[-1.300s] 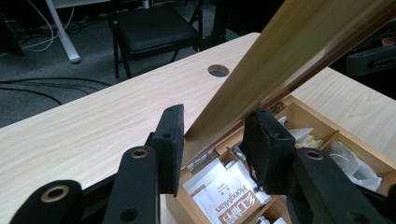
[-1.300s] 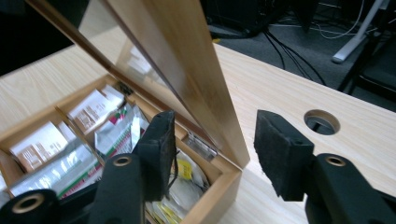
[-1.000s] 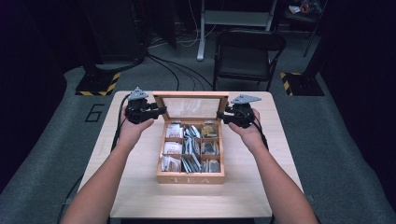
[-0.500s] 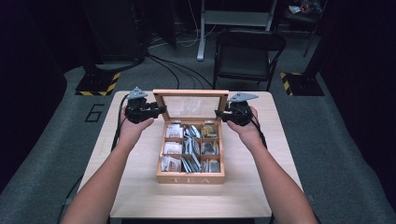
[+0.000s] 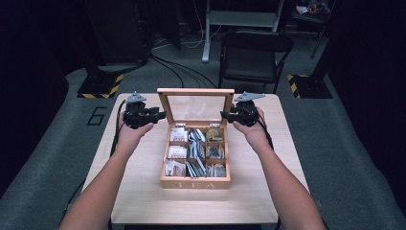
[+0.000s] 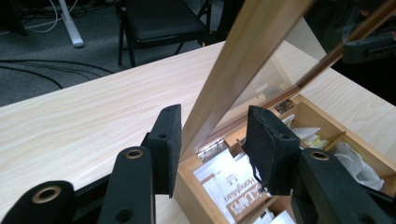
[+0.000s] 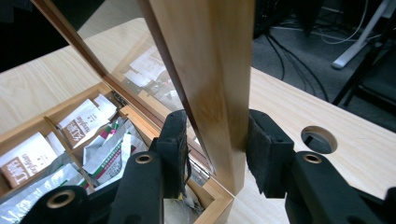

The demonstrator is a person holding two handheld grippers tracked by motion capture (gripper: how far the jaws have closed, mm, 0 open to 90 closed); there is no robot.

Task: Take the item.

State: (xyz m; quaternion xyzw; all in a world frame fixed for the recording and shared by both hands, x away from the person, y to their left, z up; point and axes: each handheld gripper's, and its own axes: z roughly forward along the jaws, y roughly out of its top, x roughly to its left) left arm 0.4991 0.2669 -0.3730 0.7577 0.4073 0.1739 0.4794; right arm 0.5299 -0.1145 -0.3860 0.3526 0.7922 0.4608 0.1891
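We have the glass-paned wooden lid (image 5: 196, 106) upright on the light wooden box marked "TEA" (image 5: 195, 184), mid-table. Left gripper (image 6: 212, 140) jaws have just been opening, straddling lid's edge with gaps; right gripper (image 7: 217, 154) clamps opposite edge. Sachet print unreadable.

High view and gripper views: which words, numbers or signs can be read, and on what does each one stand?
"TEA": on the front wall of the wooden tea box.
"6": on the grey floor left of the table.
"HongMian" (roughly): on a white tea sachet in the box; partly covered, the smaller print is blurred.
Print on the other sachets: too small to read.
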